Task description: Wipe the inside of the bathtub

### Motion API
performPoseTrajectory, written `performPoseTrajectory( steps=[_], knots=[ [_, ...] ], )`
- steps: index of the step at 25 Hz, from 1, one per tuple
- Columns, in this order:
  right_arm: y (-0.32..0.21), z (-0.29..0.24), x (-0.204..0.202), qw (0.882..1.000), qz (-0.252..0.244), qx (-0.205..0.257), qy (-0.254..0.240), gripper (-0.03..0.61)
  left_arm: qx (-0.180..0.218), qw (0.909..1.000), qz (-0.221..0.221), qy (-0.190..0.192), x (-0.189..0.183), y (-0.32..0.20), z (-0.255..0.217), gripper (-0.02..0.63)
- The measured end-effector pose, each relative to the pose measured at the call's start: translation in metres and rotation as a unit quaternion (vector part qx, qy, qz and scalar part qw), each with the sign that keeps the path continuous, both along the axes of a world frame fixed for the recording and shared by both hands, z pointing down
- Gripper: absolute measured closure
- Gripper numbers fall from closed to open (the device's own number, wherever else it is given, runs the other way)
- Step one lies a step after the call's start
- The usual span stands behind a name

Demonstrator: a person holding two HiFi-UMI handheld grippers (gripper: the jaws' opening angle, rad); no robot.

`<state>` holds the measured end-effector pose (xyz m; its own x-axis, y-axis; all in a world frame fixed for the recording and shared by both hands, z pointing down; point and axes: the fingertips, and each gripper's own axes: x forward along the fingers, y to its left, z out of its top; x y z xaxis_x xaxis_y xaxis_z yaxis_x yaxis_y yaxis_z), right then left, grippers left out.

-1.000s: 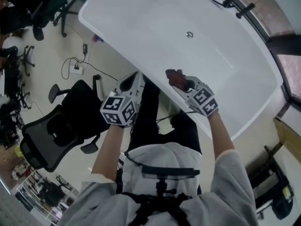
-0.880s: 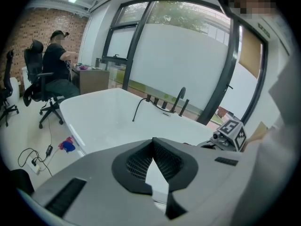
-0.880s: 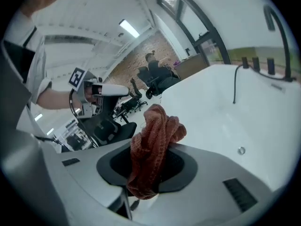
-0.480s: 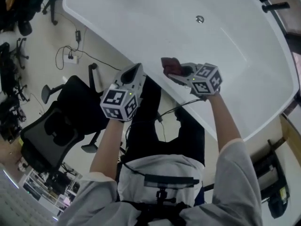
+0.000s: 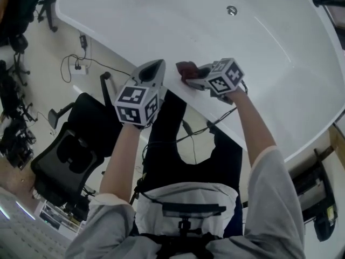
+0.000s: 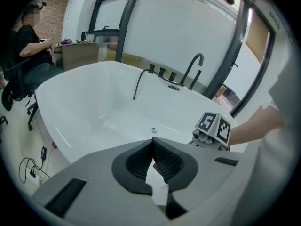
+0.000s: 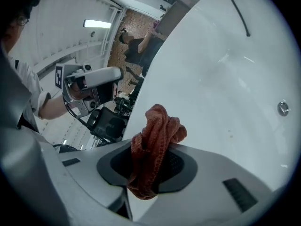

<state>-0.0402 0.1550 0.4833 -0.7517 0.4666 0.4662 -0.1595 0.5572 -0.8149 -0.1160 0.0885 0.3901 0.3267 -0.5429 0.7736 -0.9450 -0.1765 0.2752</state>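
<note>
A large white bathtub (image 5: 178, 20) fills the upper head view, with its drain (image 5: 232, 10) near the top. My right gripper (image 5: 190, 73) is shut on a dark red cloth (image 5: 186, 69) at the tub's near rim. In the right gripper view the red cloth (image 7: 153, 145) bulges out between the jaws, above the tub's inner wall (image 7: 221, 69). My left gripper (image 5: 152, 67) hangs just outside the rim, to the left of the cloth, its jaws shut with nothing between them. The left gripper view looks over the tub (image 6: 99, 107) from the left gripper (image 6: 153, 150).
A black office chair (image 5: 70, 150) stands on the floor at lower left, with cables and a power strip (image 5: 81, 69) beside the tub. A dark faucet (image 6: 192, 69) rises at the tub's far rim. A seated person (image 6: 28, 55) is beyond the tub's far left end.
Both grippers have shifted up and left along the tub's near rim. The right one still carries the red cloth, now over the rim edge.
</note>
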Motion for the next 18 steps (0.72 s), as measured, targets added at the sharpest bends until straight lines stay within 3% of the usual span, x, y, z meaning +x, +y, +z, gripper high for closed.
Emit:
performPoseTrajectory(
  steps=[9, 18],
  knots=[
    [-0.007, 0.022, -0.035, 0.999, -0.032, -0.018, 0.018, 0.466, -0.019, 0.9995, 0.025, 0.010, -0.018, -0.030, 0.007, 0.607],
    [-0.043, 0.031, -0.096, 0.999, -0.036, -0.025, -0.006, 0.469, -0.036, 0.9985, 0.040, -0.001, -0.045, -0.060, 0.025, 0.607]
  ],
)
